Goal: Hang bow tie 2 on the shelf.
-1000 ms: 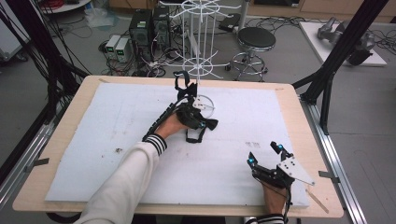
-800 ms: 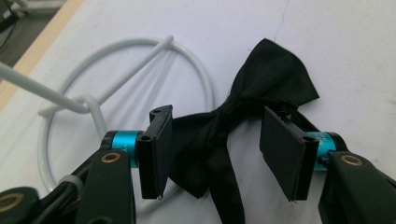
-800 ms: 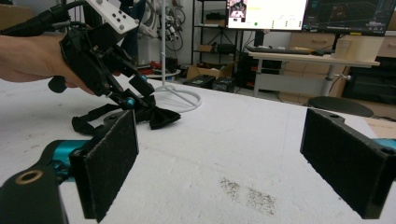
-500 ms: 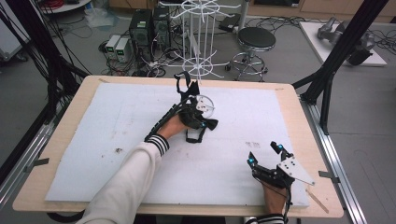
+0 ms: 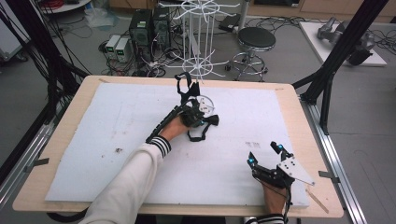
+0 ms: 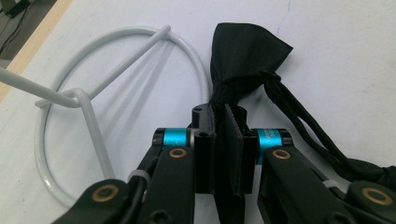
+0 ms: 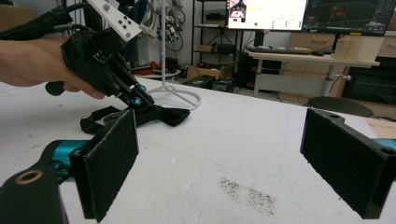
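A black bow tie (image 6: 247,51) with a thin strap lies on the white foam board (image 5: 93,140), beside the round base of a white wire rack (image 5: 201,70). My left gripper (image 6: 225,126) is shut on the tie's fabric, and the strap (image 5: 198,135) trails back toward the hand. In the right gripper view the left gripper (image 7: 135,100) holds the bow tie (image 7: 168,114) low over the board, in front of the wire rack (image 7: 184,98). My right gripper (image 5: 265,155) rests near the front right of the board. That right gripper (image 7: 229,163) is open, with nothing between its jaws.
The wire rack's ring base (image 6: 95,135) lies just left of the left gripper's jaws. A small dark speck patch (image 7: 247,193) marks the board ahead of the right gripper. The wooden table rim (image 5: 299,116) frames the board; a stool (image 5: 256,39) and computers (image 5: 140,28) stand behind.
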{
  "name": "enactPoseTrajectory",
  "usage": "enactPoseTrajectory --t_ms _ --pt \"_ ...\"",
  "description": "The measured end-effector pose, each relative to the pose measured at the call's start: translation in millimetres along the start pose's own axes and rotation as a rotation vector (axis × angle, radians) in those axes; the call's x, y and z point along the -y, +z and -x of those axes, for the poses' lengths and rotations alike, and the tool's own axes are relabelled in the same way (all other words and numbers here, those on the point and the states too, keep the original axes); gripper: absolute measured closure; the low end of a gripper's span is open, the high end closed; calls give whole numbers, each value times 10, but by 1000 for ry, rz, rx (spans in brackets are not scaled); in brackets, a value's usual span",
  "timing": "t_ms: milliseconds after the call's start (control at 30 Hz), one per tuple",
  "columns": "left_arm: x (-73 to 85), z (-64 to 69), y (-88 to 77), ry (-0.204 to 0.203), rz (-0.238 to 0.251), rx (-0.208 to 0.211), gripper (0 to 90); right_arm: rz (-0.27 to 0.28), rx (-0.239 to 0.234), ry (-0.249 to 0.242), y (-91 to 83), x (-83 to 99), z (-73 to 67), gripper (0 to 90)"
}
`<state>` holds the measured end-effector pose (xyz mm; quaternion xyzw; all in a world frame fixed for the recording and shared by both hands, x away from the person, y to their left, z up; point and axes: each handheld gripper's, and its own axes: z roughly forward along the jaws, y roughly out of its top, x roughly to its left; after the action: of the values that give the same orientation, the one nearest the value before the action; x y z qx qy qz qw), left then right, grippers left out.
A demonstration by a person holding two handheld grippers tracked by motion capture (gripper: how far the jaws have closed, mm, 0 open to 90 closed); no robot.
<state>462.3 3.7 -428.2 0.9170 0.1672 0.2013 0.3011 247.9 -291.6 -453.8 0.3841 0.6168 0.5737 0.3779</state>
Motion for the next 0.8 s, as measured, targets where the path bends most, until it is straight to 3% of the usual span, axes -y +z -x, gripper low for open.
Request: enactPoseTrajectory --t_ms 433,800 --pt "16 11 -48 19 0 -3 837 1 -1 0 1 0 -1 107" --pt "8 48 -146 0 45 5 840 5 1 -4 2 0 3 107"
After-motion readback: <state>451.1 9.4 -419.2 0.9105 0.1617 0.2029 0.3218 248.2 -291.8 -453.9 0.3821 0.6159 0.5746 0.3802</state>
